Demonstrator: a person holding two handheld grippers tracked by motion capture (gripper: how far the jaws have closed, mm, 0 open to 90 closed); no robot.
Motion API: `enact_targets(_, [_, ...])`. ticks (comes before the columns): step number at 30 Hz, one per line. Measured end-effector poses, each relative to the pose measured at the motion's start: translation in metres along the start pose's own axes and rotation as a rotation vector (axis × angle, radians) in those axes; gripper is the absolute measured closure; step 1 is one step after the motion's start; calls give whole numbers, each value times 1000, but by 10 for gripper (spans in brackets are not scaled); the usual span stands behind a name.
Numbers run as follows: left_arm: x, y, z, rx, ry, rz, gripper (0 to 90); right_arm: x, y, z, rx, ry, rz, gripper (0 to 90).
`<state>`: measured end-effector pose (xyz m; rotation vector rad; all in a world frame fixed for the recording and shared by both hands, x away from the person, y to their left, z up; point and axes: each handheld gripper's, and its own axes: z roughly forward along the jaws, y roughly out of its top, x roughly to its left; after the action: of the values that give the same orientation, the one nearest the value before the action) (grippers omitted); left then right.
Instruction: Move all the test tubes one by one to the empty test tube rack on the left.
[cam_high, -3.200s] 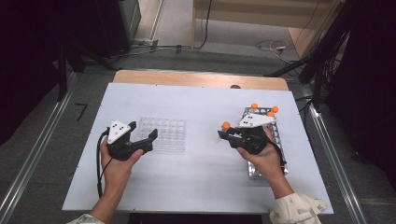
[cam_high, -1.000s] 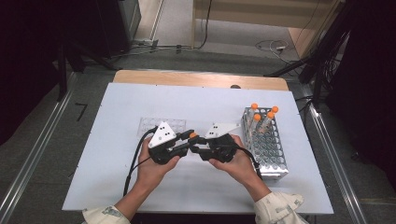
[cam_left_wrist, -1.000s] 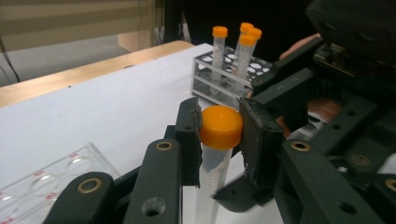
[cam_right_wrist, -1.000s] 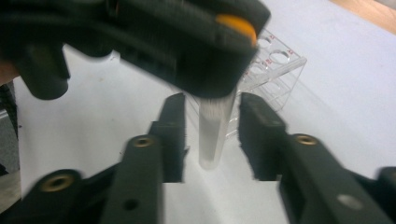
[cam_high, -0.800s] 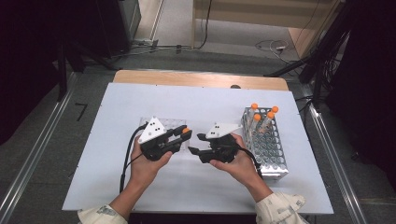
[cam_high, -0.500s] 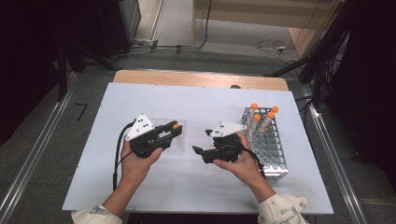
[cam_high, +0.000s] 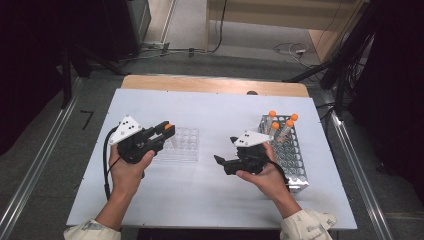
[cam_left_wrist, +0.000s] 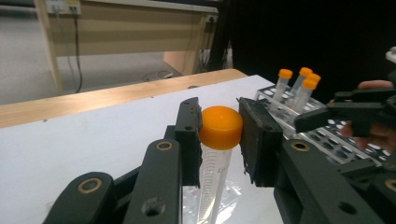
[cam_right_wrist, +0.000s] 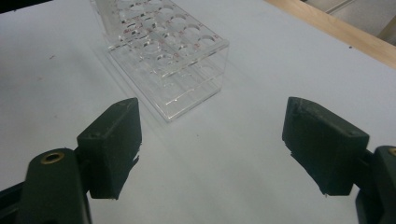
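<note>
Both grippers were black, each topped by a pale grey three-cornered plate with small dark dots — the left gripper (cam_high: 161, 132) trailed a black cable that looped beside the forearm, and the right gripper (cam_high: 220, 160) had a cable along the wrist. Brass-coloured pivot screws sat in the rounded black jaw links; the flat pads (cam_right_wrist: 112, 140) were matt, with ragged lower edges. The sleeves (cam_high: 307, 224) were light, faintly patterned cloth.

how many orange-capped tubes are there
4: three stand in the metal rack at the table's right, at its far end; one is clamped in the left gripper. More may be hidden.
</note>
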<state>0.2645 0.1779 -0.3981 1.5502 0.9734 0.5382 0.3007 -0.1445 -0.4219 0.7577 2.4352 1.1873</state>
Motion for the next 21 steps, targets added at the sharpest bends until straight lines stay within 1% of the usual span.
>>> enact_targets(4, [7,1,-5,-8,20,-14,712,-1,-1,-4,-3,-5,8,190])
enact_targets(5, [10,1,-7,-9,26,-16,712,-2,-1,-4,-7,-5,2,190])
enact_targets(8, [14,3,-12,-20,40,-19,711,-3,-1,-7,-11,-7,9,191])
enact_targets(12, [24,4,-21,-23,80,-20,712,-5,-2,-11,-16,-15,14,190])
enact_targets(16, [32,3,-26,-23,119,-25,712,-8,-3,-14,-20,-20,22,191])
enact_targets(21, [38,0,-28,-15,148,-23,712,-9,-4,-16,-20,-23,28,194])
